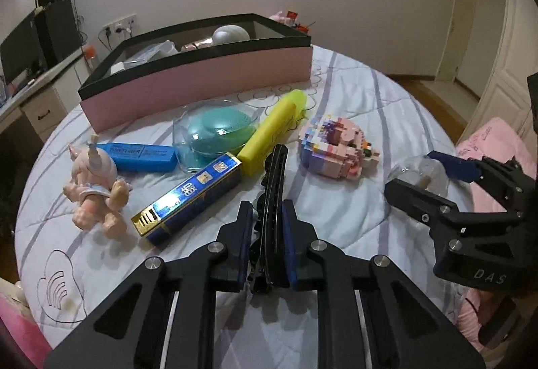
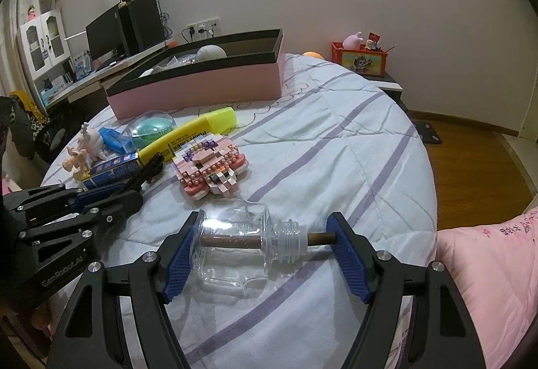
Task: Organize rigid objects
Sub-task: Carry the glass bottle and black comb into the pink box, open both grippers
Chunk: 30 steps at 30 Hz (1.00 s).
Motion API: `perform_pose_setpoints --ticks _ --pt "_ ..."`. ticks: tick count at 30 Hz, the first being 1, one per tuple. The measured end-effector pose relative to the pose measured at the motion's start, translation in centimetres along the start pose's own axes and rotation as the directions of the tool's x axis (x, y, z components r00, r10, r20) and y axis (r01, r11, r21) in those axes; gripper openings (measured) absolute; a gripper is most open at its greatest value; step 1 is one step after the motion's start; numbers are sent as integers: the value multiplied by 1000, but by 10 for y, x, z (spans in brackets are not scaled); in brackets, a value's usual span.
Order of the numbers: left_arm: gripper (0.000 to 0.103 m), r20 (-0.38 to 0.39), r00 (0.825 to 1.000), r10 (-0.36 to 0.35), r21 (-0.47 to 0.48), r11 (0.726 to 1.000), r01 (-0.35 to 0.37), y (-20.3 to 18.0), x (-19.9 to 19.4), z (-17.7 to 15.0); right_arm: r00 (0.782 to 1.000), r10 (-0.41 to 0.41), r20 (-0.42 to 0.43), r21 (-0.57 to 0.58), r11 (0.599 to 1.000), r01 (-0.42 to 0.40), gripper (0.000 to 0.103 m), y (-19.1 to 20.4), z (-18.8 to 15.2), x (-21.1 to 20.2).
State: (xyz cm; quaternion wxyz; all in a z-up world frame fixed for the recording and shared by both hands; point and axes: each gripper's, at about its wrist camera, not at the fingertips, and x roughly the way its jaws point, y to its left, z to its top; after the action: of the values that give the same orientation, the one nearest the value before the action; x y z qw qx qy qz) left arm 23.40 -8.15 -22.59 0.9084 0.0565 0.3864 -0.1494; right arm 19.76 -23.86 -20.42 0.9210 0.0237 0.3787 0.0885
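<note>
Hair clip (image 1: 274, 201), black and curved, sits pinched in your left gripper (image 1: 267, 228) fingers. Your right gripper (image 2: 265, 251) fingers span a clear glass bottle (image 2: 235, 248). Pink box (image 1: 201, 80) holds a white ball (image 1: 230, 34).

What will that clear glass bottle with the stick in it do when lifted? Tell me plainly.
The glass bottle lies on its side on the quilt, so it looks apt to roll if released. Clear, smooth glass probably slips and could break. The right hand-held gripper spans it end to end, one pad on the stick, so it may pivot.

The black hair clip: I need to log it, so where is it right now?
In the left wrist view the black hair clip sits low centre on the bed, clamped in the left gripper, between the blue harmonica box and the pink block figure.
</note>
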Motion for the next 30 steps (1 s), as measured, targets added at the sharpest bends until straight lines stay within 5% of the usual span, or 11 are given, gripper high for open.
perform_pose_setpoints --ticks 21,30 --pt "17 176 983 48 -4 999 -48 40 -64 47 990 32 140 -85 996 -20 76 43 56 -40" --pt "17 226 968 106 18 993 -113 91 -54 117 981 57 183 -175 984 -24 75 71 130 -18"
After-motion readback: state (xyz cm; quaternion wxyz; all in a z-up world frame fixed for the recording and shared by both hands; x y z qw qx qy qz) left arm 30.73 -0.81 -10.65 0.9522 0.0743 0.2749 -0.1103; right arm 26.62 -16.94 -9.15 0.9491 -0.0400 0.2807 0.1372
